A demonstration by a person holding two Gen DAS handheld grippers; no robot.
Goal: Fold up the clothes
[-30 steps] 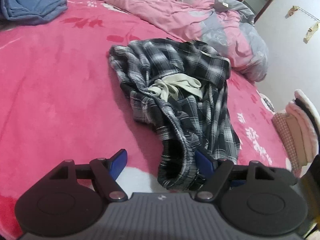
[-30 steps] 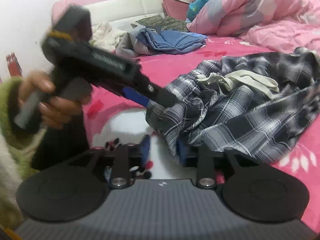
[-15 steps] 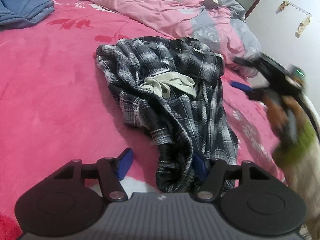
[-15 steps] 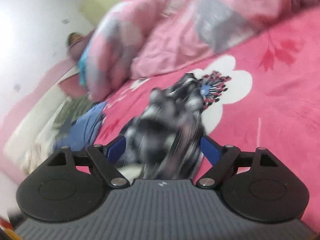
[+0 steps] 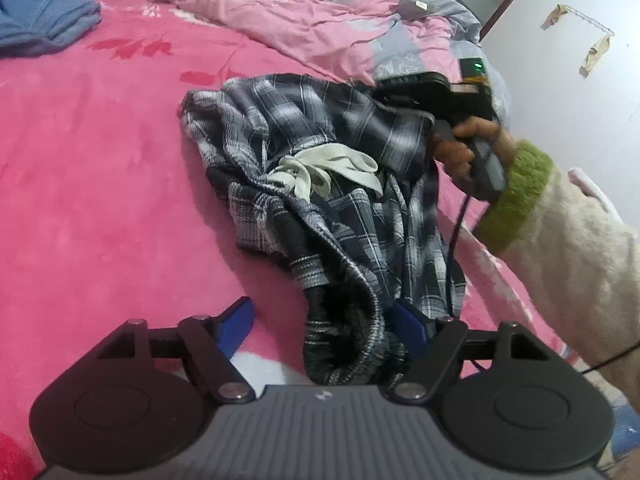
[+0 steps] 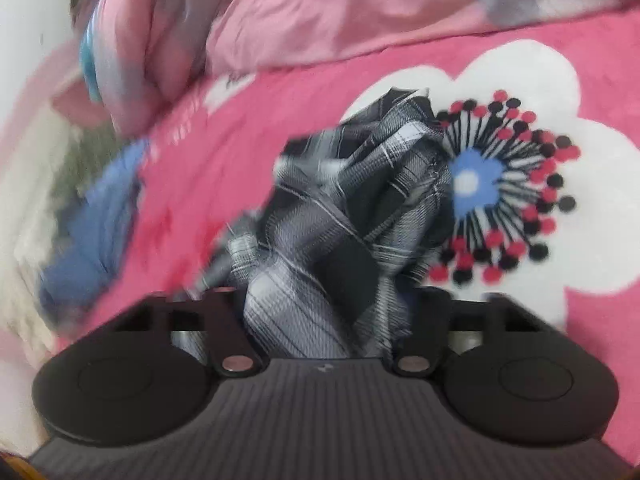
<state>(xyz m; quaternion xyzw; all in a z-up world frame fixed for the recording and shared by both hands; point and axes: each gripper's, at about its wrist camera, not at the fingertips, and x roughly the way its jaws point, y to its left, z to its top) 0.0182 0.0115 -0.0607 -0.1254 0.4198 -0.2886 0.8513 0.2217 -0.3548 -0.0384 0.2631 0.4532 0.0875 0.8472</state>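
Note:
A crumpled black-and-white plaid garment [image 5: 320, 152] with a white drawstring [image 5: 320, 168] lies on the pink bed cover [image 5: 100, 180]. My left gripper [image 5: 322, 322] sits at its near end. The jaws are opening, with the hem lying against the right pad [image 5: 408, 328] and clear of the left pad. A hand holds my right gripper [image 5: 400, 88] at the garment's far right edge. In the blurred right wrist view, the jaws of the right gripper [image 6: 326, 312] are closing and a bunch of plaid garment [image 6: 340, 208] fills the gap, hiding the pads.
A rumpled pink and grey duvet [image 5: 320, 12] is heaped along the back of the bed. Folded blue clothes [image 5: 40, 12] lie at the far left. A cream sleeve with a green cuff [image 5: 516, 196] reaches in from the right. A white flower print [image 6: 520, 160] marks the cover.
The right gripper swung away from beside the left gripper to the garment's far right edge, opened wide on the way, then closed on the cloth. The left gripper stayed put.

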